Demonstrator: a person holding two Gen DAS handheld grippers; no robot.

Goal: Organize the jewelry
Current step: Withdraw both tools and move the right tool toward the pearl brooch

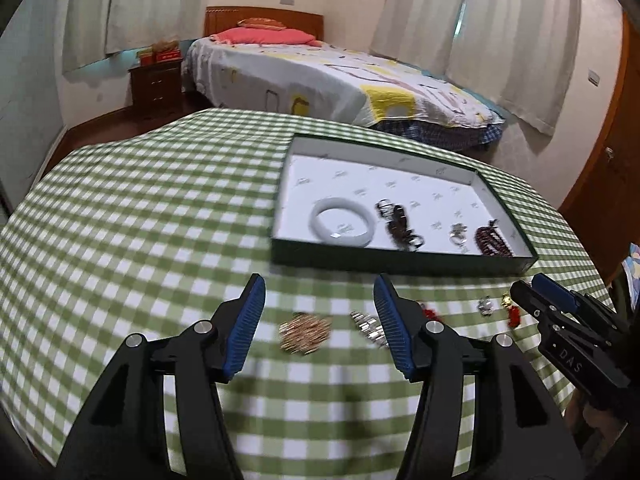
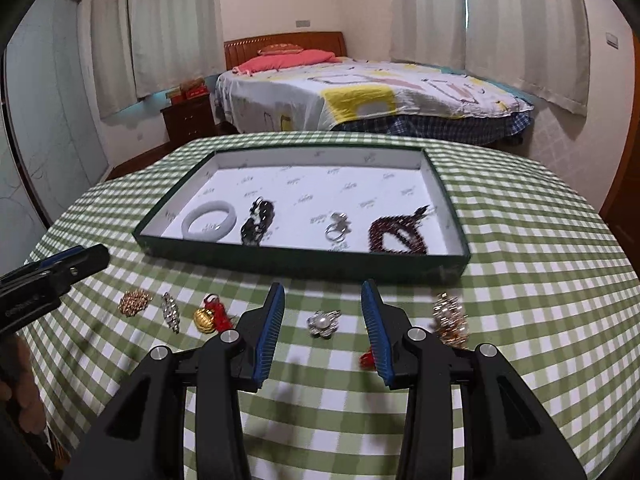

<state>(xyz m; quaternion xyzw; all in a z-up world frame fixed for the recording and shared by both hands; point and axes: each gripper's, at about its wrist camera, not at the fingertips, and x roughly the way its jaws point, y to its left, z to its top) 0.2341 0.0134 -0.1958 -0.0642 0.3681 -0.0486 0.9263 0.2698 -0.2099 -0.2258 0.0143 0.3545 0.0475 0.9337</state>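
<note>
Your left tongs (image 1: 318,320) stand open and empty above the tabletop (image 1: 160,208) with its green-and-white checked cloth, and a gold-coloured filigree brooch (image 1: 305,333) lies on the cloth in the gap between the blue pads, touched by neither. Just beside the right-hand pad lies a silver rhinestone clip (image 1: 366,326), partly hidden by it. Your right tongs (image 2: 322,326) are also open and hold nothing; a silver flower brooch with a pearl centre (image 2: 322,323) lies on the cloth between their pads, clear of both. To its left in the right wrist view sit a gold ribbed bead on a red tassel (image 2: 210,318), the rhinestone clip and the filigree brooch in a loose row; to its right, a gold-and-crystal cluster piece (image 2: 450,316) lies just beside the outer pad, and a small red bit (image 2: 366,360) peeks out at that pad's base. Beyond this row stands the shallow dark-green cardboard box with a white printed lining (image 2: 304,258), and in it, side by side along the near wall, lie a pale white jade bangle (image 2: 209,222), a dark beaded bracelet with silver charms (image 2: 258,222), a silver ring (image 2: 338,228) and a dark-red bead string (image 2: 398,232).
</note>
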